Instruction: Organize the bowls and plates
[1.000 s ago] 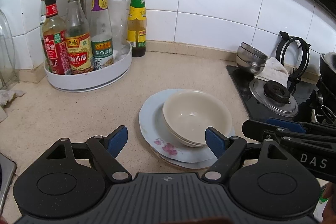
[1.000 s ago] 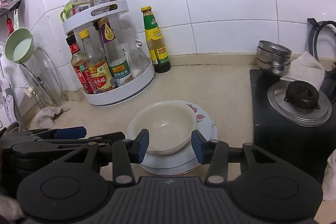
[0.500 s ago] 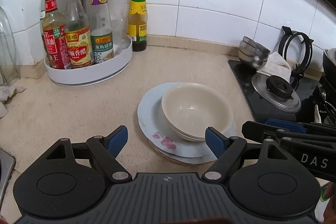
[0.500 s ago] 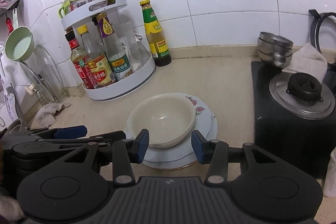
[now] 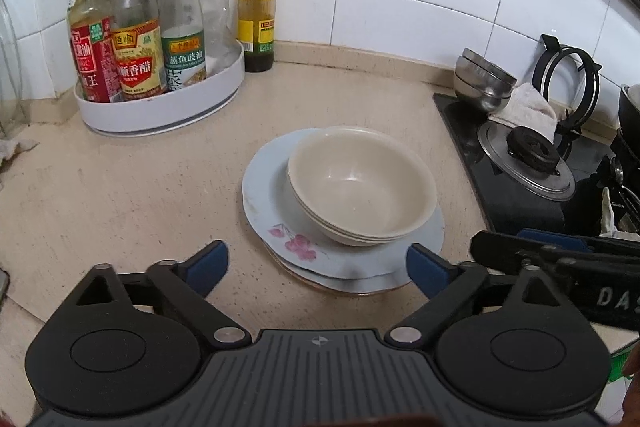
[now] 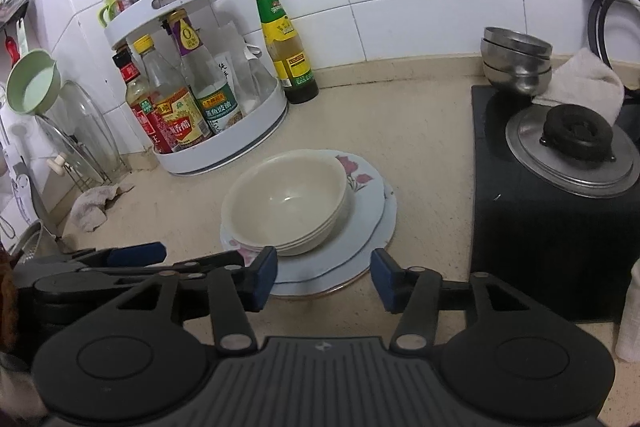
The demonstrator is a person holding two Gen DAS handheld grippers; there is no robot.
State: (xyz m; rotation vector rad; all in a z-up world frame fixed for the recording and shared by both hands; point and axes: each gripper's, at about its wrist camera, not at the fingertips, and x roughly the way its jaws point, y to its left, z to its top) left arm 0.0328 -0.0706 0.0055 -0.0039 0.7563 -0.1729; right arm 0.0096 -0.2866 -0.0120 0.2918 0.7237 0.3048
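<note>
Where the beige counter (image 5: pixel 120 195) meets the black hob (image 6: pixel 552 247), a stack of cream bowls (image 5: pixel 362 185) is found nested on a stack of pale floral plates (image 5: pixel 276 239), slightly off-centre. The left gripper (image 5: pixel 316 263) is held near the plates' front edge with its blue pads (image 5: pixel 208 263) spread wide – the jaws have just been opening, and nothing is pressed between them. The right gripper (image 6: pixel 324 279) is held just before the same stack, jaws partly parted and likewise just opening; the plate rim is seen between the pads, ungripped. A white condiment rack (image 6: pixel 224 143) is noted behind – steel bowls (image 6: pixel 516 63) at the hob's rear.
</note>
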